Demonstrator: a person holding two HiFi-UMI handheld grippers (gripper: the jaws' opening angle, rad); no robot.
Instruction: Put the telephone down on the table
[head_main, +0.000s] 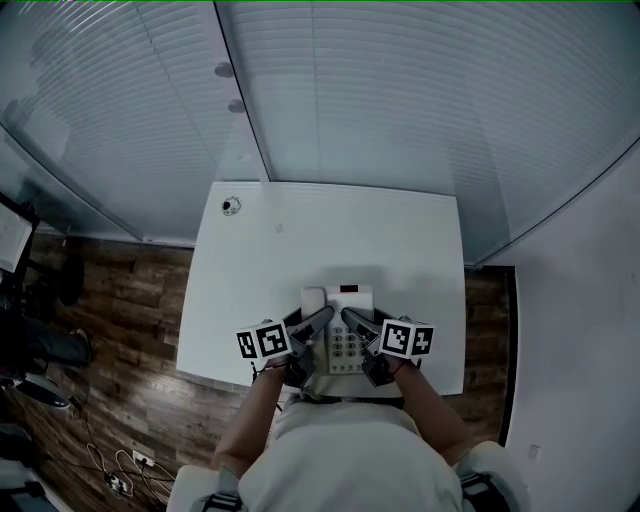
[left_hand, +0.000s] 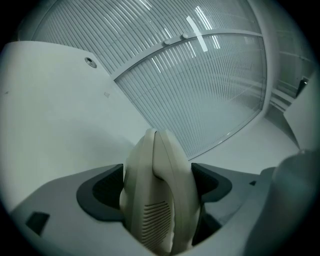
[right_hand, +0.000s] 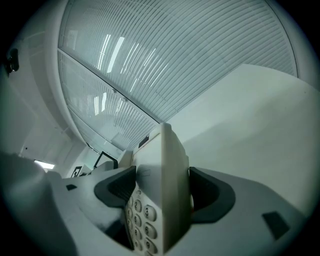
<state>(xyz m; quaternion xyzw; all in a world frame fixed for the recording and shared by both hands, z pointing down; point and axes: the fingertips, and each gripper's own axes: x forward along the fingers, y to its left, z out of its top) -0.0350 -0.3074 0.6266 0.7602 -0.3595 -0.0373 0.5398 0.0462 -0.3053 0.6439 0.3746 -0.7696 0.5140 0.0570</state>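
Observation:
A cream desk telephone (head_main: 340, 300) with a keypad is held between my two grippers over the near part of the white table (head_main: 260, 260). My left gripper (head_main: 322, 319) is shut on the telephone's left side, where the handset (left_hand: 159, 195) fills the gap between its dark pads. On the keypad side (right_hand: 162, 190) my right gripper (head_main: 352, 319) is shut on the telephone's right edge. Whether the telephone touches the table I cannot tell.
A round cable hole (head_main: 231, 206) sits at the table's far left corner. A glass wall with blinds (head_main: 400, 100) runs behind the table. Wooden floor with cables (head_main: 110, 330) lies to the left. The table's near edge is close to the person's body.

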